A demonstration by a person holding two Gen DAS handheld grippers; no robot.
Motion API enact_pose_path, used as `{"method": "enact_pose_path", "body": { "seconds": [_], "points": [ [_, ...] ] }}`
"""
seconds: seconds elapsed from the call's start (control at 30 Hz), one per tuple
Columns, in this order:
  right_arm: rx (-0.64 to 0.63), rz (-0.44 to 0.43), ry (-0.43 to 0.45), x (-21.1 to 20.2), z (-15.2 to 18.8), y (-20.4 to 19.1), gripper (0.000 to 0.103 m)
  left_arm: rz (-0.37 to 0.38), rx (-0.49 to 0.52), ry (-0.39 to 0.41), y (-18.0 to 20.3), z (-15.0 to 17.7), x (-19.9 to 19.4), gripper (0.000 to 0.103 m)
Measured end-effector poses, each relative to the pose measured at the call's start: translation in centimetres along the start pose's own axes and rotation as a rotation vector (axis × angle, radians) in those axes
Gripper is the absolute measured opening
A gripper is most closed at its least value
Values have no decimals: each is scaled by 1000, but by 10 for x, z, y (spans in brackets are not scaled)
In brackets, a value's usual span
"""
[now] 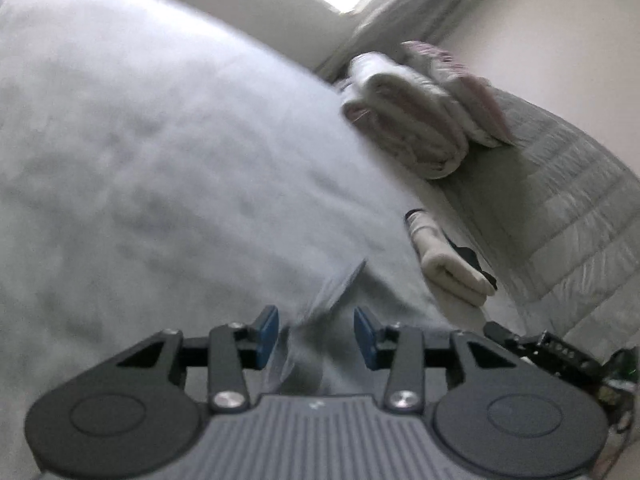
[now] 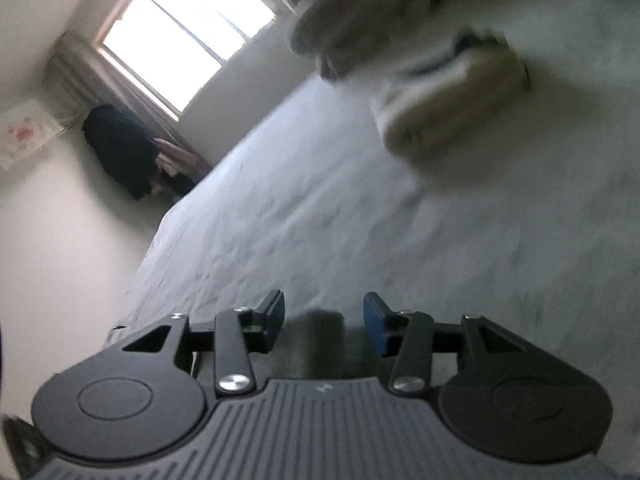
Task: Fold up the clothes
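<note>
A pale grey-blue cloth (image 1: 168,168) lies spread over the bed and fills most of the blurred left wrist view. A raised fold of the cloth (image 1: 340,288) runs down into the gap of my left gripper (image 1: 316,336). Its blue pads (image 1: 266,336) stand apart and do not press on the fold. In the right wrist view my right gripper (image 2: 325,322) is open low over the same grey cloth (image 2: 320,208). A dark grey patch (image 2: 320,336) lies between its pads (image 2: 276,320); I cannot tell if it is cloth or shadow.
A stack of folded cream and pink textiles (image 1: 404,120) and a small rolled cream piece (image 1: 448,268) lie beside a quilted grey cover (image 1: 560,200). Black hardware (image 1: 552,348) shows at the right edge. A folded cream garment (image 2: 448,96), a window (image 2: 180,40) and dark hanging clothes (image 2: 120,148) are farther off.
</note>
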State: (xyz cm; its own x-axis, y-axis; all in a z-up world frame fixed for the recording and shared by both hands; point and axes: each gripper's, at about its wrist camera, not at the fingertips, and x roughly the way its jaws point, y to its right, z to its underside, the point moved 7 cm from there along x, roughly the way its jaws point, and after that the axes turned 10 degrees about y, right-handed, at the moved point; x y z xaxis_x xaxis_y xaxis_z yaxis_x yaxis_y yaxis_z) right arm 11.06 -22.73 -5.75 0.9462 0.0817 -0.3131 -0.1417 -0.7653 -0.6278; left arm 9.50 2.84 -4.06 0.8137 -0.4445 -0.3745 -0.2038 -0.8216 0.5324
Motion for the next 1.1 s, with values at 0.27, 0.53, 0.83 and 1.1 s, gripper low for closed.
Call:
{"method": "enact_pose_path", "body": {
  "seconds": [0.27,0.53,0.83,1.1],
  "points": [
    [-294,-44,40,9,28,-43,37,161,272,-45,58,12,64,18],
    [-537,63,-4,40,53,-20,28,99,374,-77,47,30,118,7],
    [-350,90,-47,31,36,25,30,58,448,-102,50,22,128,6],
    [-293,22,-20,-4,21,14,37,6,398,-25,43,2,82,21]
  ]
}}
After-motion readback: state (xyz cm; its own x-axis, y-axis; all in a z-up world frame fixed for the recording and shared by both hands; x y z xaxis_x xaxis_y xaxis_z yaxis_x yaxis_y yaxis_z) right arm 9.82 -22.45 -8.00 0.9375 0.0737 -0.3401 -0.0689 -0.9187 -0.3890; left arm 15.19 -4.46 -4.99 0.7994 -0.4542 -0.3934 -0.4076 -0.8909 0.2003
